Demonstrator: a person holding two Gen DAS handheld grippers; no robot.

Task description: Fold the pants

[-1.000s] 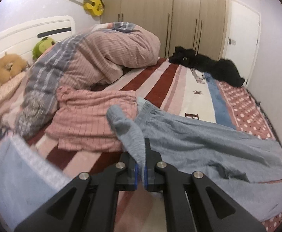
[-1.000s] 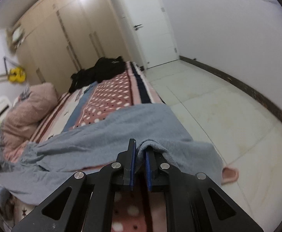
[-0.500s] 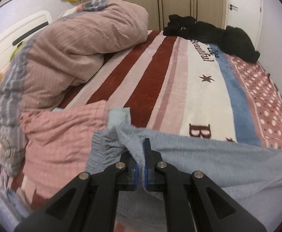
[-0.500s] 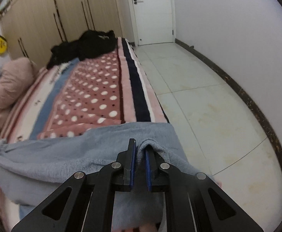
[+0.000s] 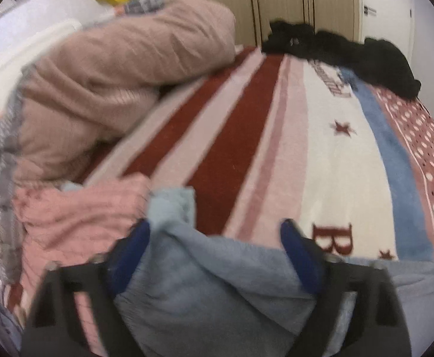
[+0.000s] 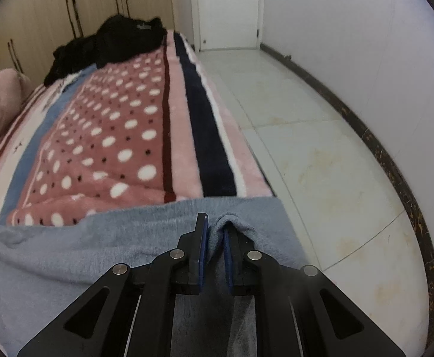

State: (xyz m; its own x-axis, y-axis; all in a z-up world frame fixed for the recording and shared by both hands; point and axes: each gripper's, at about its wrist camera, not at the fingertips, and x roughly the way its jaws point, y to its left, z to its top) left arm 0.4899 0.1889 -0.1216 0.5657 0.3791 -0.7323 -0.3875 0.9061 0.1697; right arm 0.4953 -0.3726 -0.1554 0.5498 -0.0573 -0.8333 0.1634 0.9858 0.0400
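The grey-blue pants (image 5: 217, 282) lie across the near end of the bed, with the waistband end bunched in the left wrist view. My left gripper (image 5: 214, 232) stands wide and its jaws are opening. The waistband fabric lies loose between the blue pads (image 5: 133, 250), which do not press on it. In the right wrist view the pants (image 6: 98, 253) reach the bed's right edge. My right gripper (image 6: 215, 226) still pinches a small fold of the leg end, though its jaws are starting to open.
A striped and dotted blanket (image 5: 246, 148) covers the bed. On it lie a bundled pink quilt (image 5: 112, 74) at the left, a pink garment (image 5: 77, 217) beside the pants and black clothes (image 5: 350, 50) at the far end. Tiled floor (image 6: 321, 163) runs along the bed's right side.
Both grippers moved forward and down over the bed, laying the pants flat. The left gripper has sprung open and let go of the waistband. The right one's pads have parted slightly.
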